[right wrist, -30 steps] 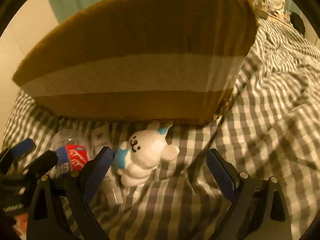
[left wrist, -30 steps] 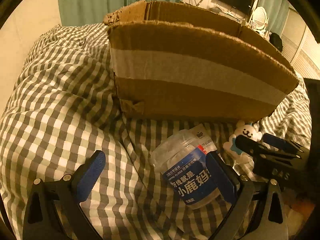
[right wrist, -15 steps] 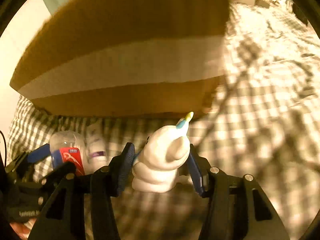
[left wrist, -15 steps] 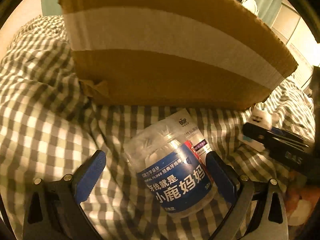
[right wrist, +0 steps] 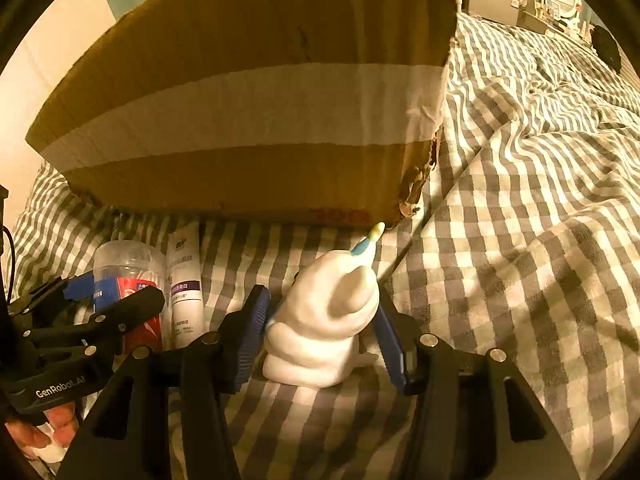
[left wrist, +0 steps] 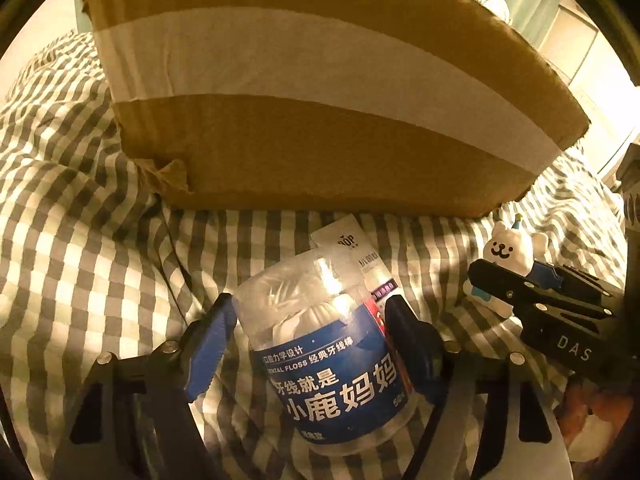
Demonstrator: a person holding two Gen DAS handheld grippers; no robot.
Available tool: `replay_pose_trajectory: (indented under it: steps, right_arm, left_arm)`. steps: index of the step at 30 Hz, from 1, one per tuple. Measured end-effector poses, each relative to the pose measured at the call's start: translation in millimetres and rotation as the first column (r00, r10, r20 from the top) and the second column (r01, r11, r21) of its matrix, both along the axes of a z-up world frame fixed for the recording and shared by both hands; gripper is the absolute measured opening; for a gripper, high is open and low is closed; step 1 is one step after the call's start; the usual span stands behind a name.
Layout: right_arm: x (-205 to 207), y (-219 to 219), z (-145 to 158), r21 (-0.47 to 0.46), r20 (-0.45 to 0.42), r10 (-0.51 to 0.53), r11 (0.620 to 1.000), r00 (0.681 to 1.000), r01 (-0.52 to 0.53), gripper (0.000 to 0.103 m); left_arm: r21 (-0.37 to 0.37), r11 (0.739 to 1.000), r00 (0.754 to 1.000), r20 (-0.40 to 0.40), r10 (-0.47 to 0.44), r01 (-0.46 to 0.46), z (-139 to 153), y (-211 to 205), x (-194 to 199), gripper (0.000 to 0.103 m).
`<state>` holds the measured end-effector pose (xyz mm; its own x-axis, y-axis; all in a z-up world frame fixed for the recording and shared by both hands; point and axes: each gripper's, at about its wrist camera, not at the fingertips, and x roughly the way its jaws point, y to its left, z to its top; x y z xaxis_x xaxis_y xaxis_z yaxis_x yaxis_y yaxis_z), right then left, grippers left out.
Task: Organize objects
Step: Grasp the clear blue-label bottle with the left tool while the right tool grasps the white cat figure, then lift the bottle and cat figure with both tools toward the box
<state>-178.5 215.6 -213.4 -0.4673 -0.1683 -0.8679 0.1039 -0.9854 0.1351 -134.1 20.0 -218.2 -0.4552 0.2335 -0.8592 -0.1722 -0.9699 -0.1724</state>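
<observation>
A clear dental floss jar (left wrist: pixel 320 360) with a blue label lies on the checked bedspread (left wrist: pixel 80 240), between the blue pads of my left gripper (left wrist: pixel 310 336). The jaws are closing and both pads touch the jar's sides. A white bear figurine (right wrist: pixel 328 312) with a small blue and yellow hat sits upright in my right gripper (right wrist: pixel 320 320), which is shut on its body. The left wrist view shows the bear (left wrist: pixel 508 248) at right, in the right gripper (left wrist: pixel 516 270). The right wrist view shows the jar (right wrist: pixel 128 268) at left, in the left gripper (right wrist: pixel 116 292).
A large cardboard box (left wrist: pixel 320 120) with a white tape band stands just behind the objects, its wall close above both grippers. A white tube (left wrist: pixel 360 256) lies beside the jar. A person's fingers (right wrist: pixel 40 432) hold the left gripper. Rumpled checked bedding (right wrist: pixel 520 200) spreads to the right.
The left gripper has moved forward over the jar and its jaws have narrowed onto it. The right gripper has shut on the bear figurine, which went from lying to upright.
</observation>
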Motion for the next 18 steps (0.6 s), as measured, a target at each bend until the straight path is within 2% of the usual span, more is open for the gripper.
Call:
replay_pose_trajectory:
  steps: [4, 8, 15, 16, 18]
  right_arm:
    - [19.0, 3.1, -2.1, -0.006, -0.017, 0.005, 1.0, 1.0, -0.006, 0.051]
    - [29.8, 11.8, -0.7, -0.001, -0.043, -0.007, 1.0, 0.999, 0.007, 0.051]
    - [47.8, 9.9, 27.1, 0.01, -0.124, -0.006, 1.0, 0.992, 0.007, 0.051]
    - [48.8, 17.0, 31.6, 0.011, -0.131, -0.003, 1.0, 0.991, 0.004, 0.051]
    - [48.8, 10.1, 41.1, 0.007, -0.145, 0.001, 1.0, 0.989, 0.0, 0.051]
  left_arm:
    - [-0.013, 1.0, 1.0, -0.027, -0.001, 0.001, 12.0, 4.2, 12.1, 0.074]
    - [-0.017, 1.0, 0.996, -0.09, -0.01, 0.008, 29.7, 6.1, 27.5, 0.073]
    - [0.029, 0.999, 0.99, -0.138, -0.011, 0.015, 54.7, -6.2, 43.0, 0.071]
    - [0.033, 0.999, 0.99, -0.142, -0.012, 0.017, 55.3, -18.3, 29.6, 0.07]
    - [0.034, 0.999, 0.987, -0.159, -0.012, 0.018, 61.0, -20.5, 29.7, 0.07]
